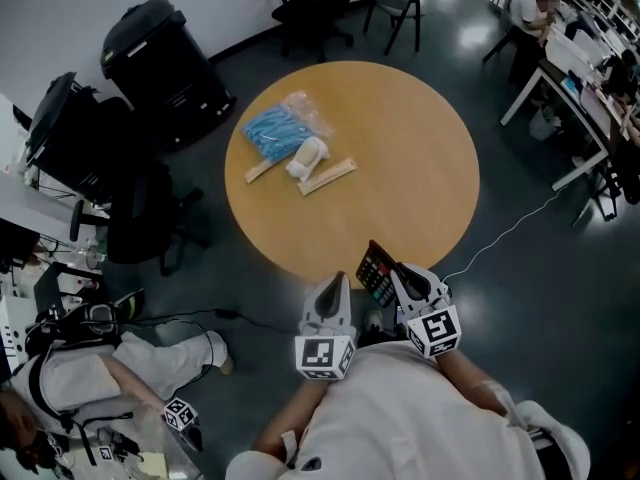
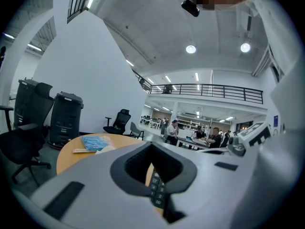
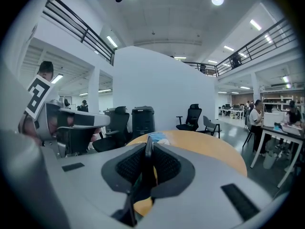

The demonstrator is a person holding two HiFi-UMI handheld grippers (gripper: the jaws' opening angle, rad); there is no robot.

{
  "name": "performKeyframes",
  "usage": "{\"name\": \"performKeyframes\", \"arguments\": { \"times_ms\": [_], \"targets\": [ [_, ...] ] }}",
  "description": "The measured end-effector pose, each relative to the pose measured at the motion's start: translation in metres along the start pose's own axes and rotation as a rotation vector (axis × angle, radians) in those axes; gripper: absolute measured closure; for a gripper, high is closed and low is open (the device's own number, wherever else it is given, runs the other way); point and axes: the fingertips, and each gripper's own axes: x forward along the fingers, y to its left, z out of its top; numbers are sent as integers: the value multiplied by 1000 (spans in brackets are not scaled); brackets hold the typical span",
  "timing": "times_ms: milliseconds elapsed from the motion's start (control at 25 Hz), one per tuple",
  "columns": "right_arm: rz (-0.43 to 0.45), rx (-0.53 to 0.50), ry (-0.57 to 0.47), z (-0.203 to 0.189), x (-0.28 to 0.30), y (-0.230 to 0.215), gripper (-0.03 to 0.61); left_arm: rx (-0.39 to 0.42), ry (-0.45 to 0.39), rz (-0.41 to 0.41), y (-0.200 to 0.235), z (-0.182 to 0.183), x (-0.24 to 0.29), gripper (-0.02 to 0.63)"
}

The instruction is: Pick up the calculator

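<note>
Jaws of the right gripper (image 1: 403, 274) pinch the calculator (image 1: 376, 269) edge-on between them.

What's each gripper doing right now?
Left gripper: jaws slightly apart, holding nothing.
Right gripper: closed on the calculator.

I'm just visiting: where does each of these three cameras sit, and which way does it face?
Head view: on the person's head, facing steeply down at the round table; shows their torso, left tongs, and right tongs gripping the calculator.
Left gripper view: on the left tongs, facing along its slightly parted jaws across the table; right tongs at right edge.
Right gripper view: on the right tongs, facing along jaws shut on the edge-on calculator; left tongs at left edge.
Shared: all show the table, blue packet and calculator.
</note>
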Motion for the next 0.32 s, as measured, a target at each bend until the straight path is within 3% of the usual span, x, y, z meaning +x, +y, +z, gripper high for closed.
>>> {"name": "performKeyframes", "arguments": {
  "times_ms": [320],
  "targets": [
    [10, -1, -1, -4, 0, 0, 526, -6, 0, 5, 0, -4, -1, 607]
  ]
}}
